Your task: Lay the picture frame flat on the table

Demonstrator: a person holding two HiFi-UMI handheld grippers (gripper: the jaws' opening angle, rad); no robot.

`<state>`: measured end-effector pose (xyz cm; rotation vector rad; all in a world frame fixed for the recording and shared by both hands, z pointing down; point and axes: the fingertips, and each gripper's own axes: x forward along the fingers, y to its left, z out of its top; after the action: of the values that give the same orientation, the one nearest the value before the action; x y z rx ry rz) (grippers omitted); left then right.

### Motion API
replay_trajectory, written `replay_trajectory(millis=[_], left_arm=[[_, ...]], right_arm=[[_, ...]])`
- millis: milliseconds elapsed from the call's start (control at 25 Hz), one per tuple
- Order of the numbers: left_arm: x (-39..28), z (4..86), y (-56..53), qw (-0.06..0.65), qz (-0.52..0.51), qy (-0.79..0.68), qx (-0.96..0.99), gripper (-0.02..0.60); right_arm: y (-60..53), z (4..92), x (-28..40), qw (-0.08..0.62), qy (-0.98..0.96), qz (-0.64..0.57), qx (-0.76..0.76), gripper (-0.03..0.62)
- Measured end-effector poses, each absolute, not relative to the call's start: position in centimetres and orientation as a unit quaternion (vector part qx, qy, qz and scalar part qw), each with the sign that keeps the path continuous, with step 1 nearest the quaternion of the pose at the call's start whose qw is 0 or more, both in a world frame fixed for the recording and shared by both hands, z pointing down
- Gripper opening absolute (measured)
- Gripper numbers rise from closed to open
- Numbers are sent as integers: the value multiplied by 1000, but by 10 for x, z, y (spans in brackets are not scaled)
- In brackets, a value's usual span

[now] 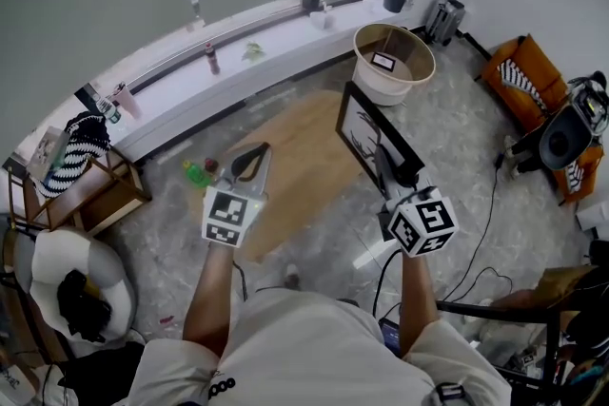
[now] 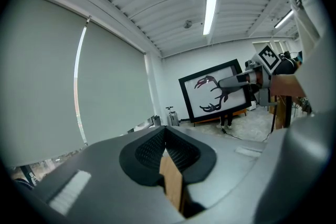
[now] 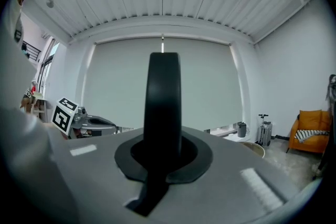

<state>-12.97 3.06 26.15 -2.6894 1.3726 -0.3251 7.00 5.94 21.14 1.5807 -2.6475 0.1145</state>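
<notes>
Right tongs (image 1: 391, 170) clamped on picture frame (image 1: 365, 134) edge, frame upright in air over wooden tabletop (image 1: 300, 181); left tongs (image 1: 251, 155) closed, empty; frame looks stiff, light, maybe glazed, so grip the rim only.

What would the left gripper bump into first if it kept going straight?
Nothing nearby, it seems. The left gripper points past the picture frame, which is off to its right. The way looks free until the white wall beside the window blind, though depth is hard to judge.
</notes>
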Motion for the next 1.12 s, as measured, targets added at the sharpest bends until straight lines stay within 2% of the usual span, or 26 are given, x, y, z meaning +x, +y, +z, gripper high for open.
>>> replay_trajectory(millis=[680,1120], left_arm=[[-146,285,-56,35,-118,444,-888,11],[-120,306,-129,17,-133,454,-881,11]], right_arm=[[-25,240,57,31,-853,76,515,14],[-109,263,74,48,-867,94,487,14]])
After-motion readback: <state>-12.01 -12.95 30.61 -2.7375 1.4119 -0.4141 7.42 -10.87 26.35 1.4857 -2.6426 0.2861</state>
